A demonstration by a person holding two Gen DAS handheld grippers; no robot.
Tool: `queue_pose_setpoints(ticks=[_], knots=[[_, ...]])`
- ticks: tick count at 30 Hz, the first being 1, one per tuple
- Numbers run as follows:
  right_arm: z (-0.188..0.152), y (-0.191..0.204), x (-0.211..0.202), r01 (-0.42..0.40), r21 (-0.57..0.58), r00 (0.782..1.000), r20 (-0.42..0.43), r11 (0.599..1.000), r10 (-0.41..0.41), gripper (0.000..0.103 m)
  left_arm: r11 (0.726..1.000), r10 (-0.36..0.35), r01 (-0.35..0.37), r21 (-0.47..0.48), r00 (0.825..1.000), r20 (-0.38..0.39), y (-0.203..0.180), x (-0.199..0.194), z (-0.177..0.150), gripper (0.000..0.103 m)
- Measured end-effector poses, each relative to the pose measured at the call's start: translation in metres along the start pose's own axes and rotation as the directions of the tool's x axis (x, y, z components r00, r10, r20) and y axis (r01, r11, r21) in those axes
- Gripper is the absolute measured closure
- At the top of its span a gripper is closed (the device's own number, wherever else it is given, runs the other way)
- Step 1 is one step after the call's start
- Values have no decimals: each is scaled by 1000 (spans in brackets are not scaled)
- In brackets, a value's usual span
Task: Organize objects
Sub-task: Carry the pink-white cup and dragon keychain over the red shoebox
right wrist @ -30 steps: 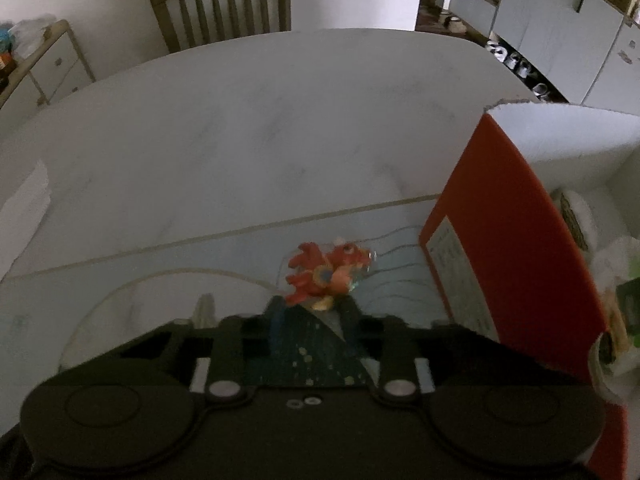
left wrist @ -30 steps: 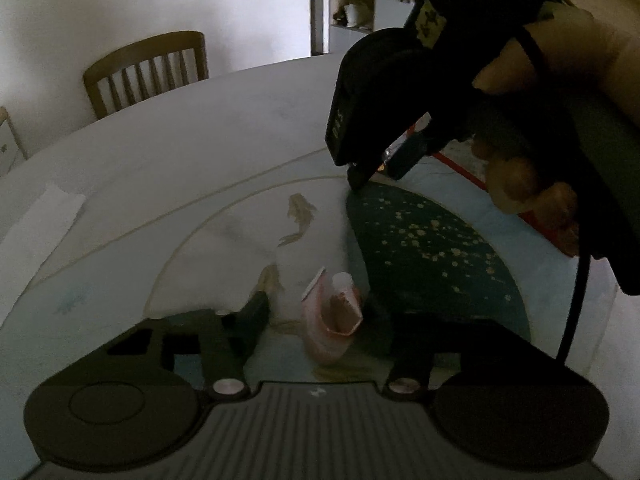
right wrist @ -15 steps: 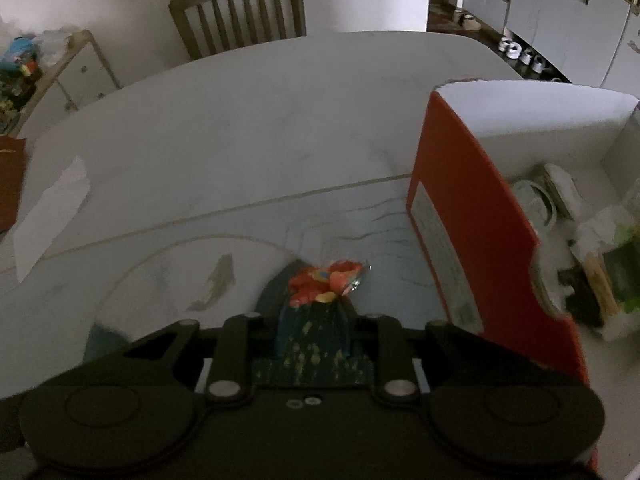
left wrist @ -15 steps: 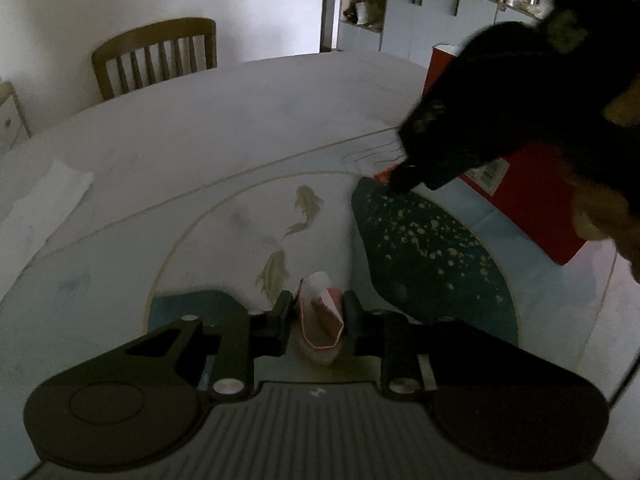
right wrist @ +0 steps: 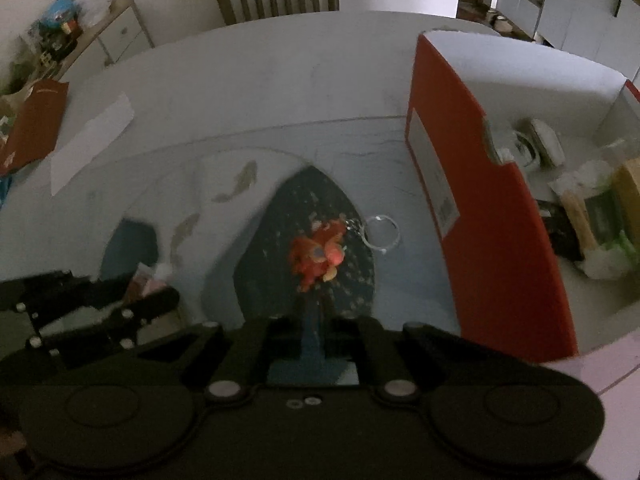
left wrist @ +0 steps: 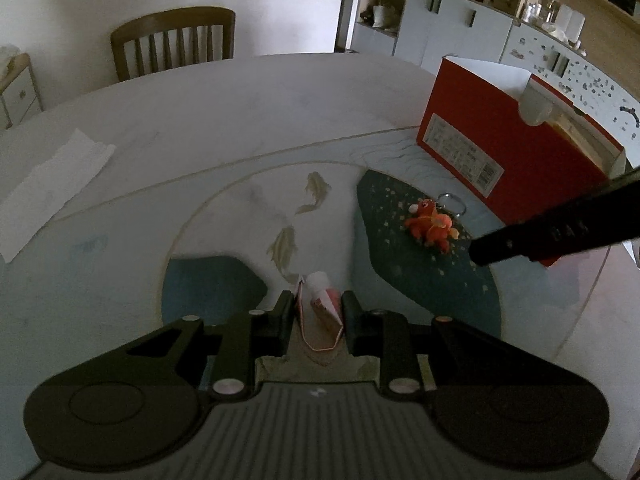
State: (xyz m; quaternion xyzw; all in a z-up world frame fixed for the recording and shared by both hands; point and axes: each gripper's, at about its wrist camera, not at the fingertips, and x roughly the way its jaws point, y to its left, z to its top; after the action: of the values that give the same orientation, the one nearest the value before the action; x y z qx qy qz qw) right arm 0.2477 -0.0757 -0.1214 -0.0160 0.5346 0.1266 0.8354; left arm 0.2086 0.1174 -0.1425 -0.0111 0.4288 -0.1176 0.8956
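Observation:
A small pink and white packet (left wrist: pixel 320 286) sits between my left gripper's (left wrist: pixel 318 300) fingers, which are shut on it just above the koi-patterned table mat (left wrist: pixel 248 216). An orange-red plush keychain (left wrist: pixel 430 222) lies on the mat's dark speckled patch, its metal ring (right wrist: pixel 382 232) beside it. My right gripper (right wrist: pixel 316 322) hovers above and behind the plush (right wrist: pixel 318 250), its jaws closing to a narrow slit with nothing between them. Its dark finger (left wrist: pixel 540 236) shows at the left wrist view's right edge. My left gripper (right wrist: pixel 132 300) is visible at the right wrist view's lower left.
An open red box (right wrist: pixel 480 216) with several items inside stands on the right of the table. A white paper (left wrist: pixel 52 184) lies at the left, a red-brown bag (right wrist: pixel 36 128) further left. A wooden chair (left wrist: pixel 176 40) stands behind the table, with cabinets beyond.
My left gripper closed on the pink packet and lifted slightly. My right gripper drew back from the plush toward the right, its jaws narrowing, leaving the plush on the dark patch.

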Motion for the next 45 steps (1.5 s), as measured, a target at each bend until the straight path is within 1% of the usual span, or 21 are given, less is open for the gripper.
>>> queue_pose_setpoints(ticks=[1,2,3,5,6,8,12,16,21,28,30,31,32,33,36,39,45], knots=[[-1,0,-1,-1,-6,1000,4,1000,1,89,1000,-1,1,-3,1000,-2,0,-1,-1,79],[-1,0,-1,0,-12,1000,9,1000,0,81,1000,-3,3,-6,1000,-4,0,-1,-1,79],[-1,0,-1,-3,-18,1000,13,1000,4,75,1000,-1,1,-7,1000,-4,-1,-2,-2,79],[1,0,2,-6,-24,1000,21,1000,7,70,1000,0,0,-7,1000,-4,-2,-3,-3,79],[3,-1,3,-5,-26,1000,23,1000,6,65,1000,0,0,-7,1000,-3,-3,-4,-4,79],[7,-2,7,1,-15,1000,29,1000,-1,58,1000,1,-1,-8,1000,0,-4,-6,-4,79],[13,-3,17,6,3,1000,24,1000,-6,57,1000,5,-5,-7,1000,3,-5,-9,-6,79],[16,3,26,10,-15,1000,15,1000,-10,57,1000,14,-14,-10,1000,1,-6,-12,-8,79],[20,10,34,12,-38,1000,13,999,-12,48,1000,23,-23,-19,1000,-4,-4,-13,-10,79],[22,15,41,40,-56,999,8,998,-39,50,999,29,-29,-27,1000,-1,-4,-15,-9,79],[21,17,41,58,-75,998,12,995,-58,56,999,30,-30,-28,1000,-1,-5,-15,-9,79],[20,17,41,66,-86,998,14,994,-65,58,999,29,-29,-29,1000,-1,-5,-15,-9,79],[19,17,40,70,-95,998,17,993,-68,62,999,29,-29,-29,1000,0,-5,-15,-9,79],[19,16,39,67,-98,998,17,993,-65,65,999,29,-29,-28,1000,-1,-5,-15,-9,79],[19,10,37,43,-82,999,9,996,-42,66,999,25,-25,-28,1000,0,-6,-15,-8,79],[17,5,30,38,-76,999,20,996,-37,66,999,19,-19,-27,1000,3,-10,-16,-7,79],[12,-2,3,-14,-59,999,52,998,17,67,1000,6,-6,-25,1000,7,-17,-20,-2,79]])
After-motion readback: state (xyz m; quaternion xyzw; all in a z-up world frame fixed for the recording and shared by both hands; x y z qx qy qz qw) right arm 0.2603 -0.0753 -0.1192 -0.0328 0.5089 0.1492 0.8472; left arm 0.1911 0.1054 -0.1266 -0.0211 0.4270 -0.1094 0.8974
